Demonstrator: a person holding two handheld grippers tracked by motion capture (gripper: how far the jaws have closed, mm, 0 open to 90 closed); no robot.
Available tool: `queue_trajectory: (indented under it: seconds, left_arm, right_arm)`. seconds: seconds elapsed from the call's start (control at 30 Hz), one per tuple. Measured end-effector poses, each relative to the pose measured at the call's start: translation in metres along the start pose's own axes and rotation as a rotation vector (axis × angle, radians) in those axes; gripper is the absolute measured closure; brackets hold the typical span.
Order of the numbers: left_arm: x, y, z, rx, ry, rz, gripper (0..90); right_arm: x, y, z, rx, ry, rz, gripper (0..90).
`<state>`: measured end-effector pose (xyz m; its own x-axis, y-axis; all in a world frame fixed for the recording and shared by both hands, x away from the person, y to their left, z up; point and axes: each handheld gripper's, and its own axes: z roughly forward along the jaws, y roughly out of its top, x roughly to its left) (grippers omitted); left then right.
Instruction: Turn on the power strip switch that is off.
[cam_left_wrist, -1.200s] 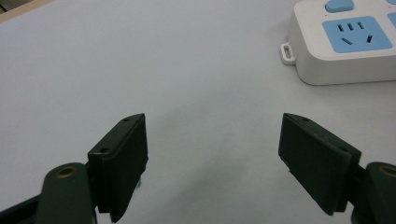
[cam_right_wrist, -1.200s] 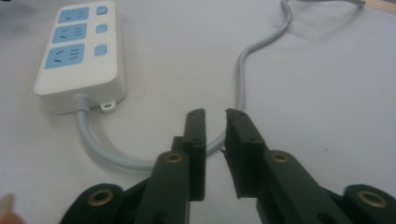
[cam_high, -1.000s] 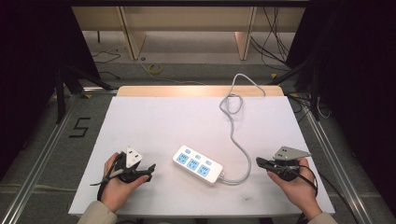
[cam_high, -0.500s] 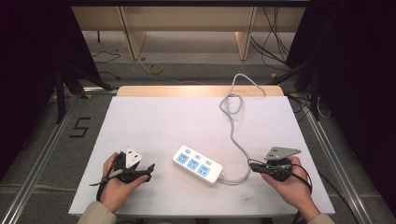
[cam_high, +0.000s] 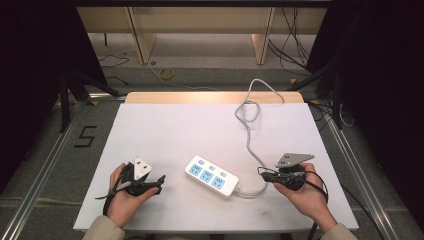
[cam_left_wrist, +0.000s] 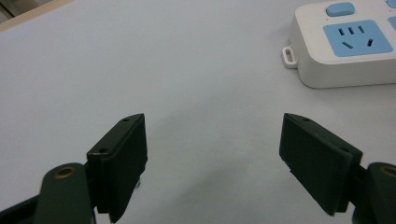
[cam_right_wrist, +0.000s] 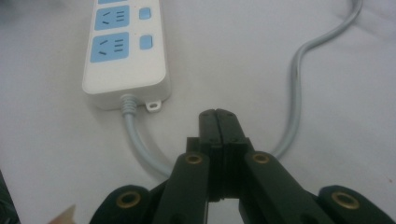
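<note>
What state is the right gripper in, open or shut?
Shut. In the right gripper view the right gripper has its fingers pressed together, nothing between them, just above the grey cable.

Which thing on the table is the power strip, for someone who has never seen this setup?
Look at the white table, near its front edge between the two hands. The power strip lies there at a slant: a white block with blue sockets. A grey cable runs from its right end toward the table's far edge.
</note>
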<state>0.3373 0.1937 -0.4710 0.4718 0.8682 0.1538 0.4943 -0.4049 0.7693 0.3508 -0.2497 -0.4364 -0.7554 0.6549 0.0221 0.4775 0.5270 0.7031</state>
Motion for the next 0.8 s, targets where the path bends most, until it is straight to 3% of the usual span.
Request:
queue_trajectory:
  seconds: [0.8]
  left_arm:
    - [-0.001,0.000,0.000,0.004,-0.003,0.014,23.3]
  right_arm:
    - [0.005,0.024,0.007,0.040,0.022,-0.031,90.0]
